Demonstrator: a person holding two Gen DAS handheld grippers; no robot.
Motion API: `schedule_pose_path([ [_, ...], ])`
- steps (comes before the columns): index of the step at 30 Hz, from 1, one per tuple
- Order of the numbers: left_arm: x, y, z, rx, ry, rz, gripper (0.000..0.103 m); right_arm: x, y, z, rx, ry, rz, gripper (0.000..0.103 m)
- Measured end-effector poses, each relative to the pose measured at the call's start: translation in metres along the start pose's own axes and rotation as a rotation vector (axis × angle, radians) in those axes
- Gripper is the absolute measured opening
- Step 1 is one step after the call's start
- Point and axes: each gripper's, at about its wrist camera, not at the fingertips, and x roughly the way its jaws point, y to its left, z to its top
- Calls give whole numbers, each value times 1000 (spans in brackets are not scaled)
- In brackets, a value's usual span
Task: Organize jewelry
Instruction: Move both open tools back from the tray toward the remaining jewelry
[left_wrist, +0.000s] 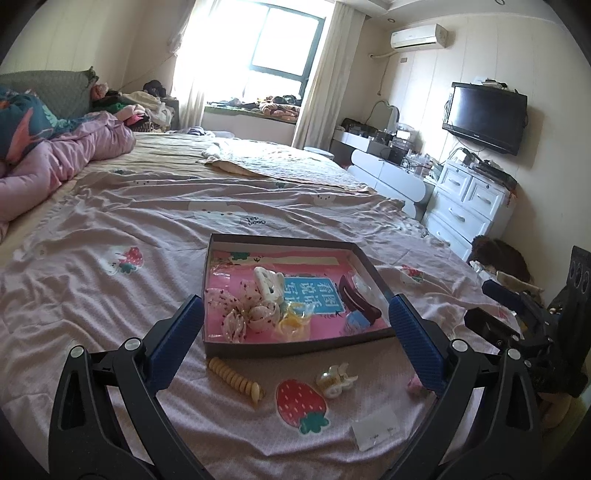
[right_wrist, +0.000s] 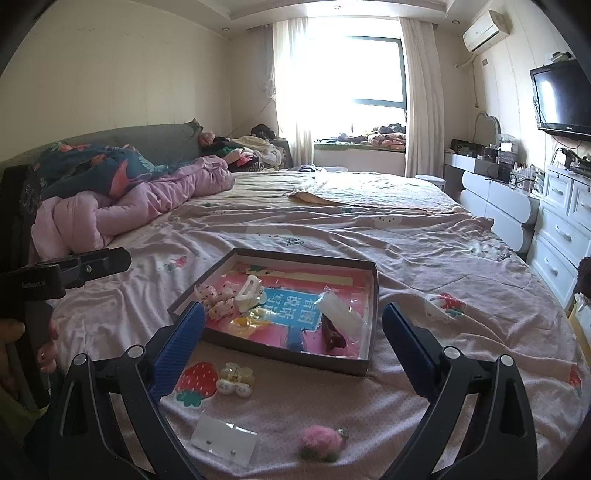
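On the bed (left_wrist: 147, 206), box (left_wrist: 288, 347) lined with blue Chinese-lettered label (left_wrist: 314, 295); left tool (left_wrist: 295, 332) and right tool (right_wrist: 295, 339) both spread wide, empty

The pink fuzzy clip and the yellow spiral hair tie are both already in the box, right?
Not quite. The left wrist view shows the yellow spiral hair tie lying on the bedsheet just in front of the box, not in it. The pink fuzzy clip is outside too, shown by the right wrist view.
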Motion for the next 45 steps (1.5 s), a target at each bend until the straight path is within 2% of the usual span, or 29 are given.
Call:
schedule_pose_path([
  [19,-10,-3,-29,33,47,24,91,-15,14,-35,-29,83,20,94],
  [34,3,-5,-62,73,152,42,91,-14,17,-54,-27,139,24,94],
  [42,15,11,-72,32,197,61,91,-5,19,-63,-16,191,25,94],
  [45,22,16,-76,18,208,66,91,5,16,-70,-21,221,-8,94],
])
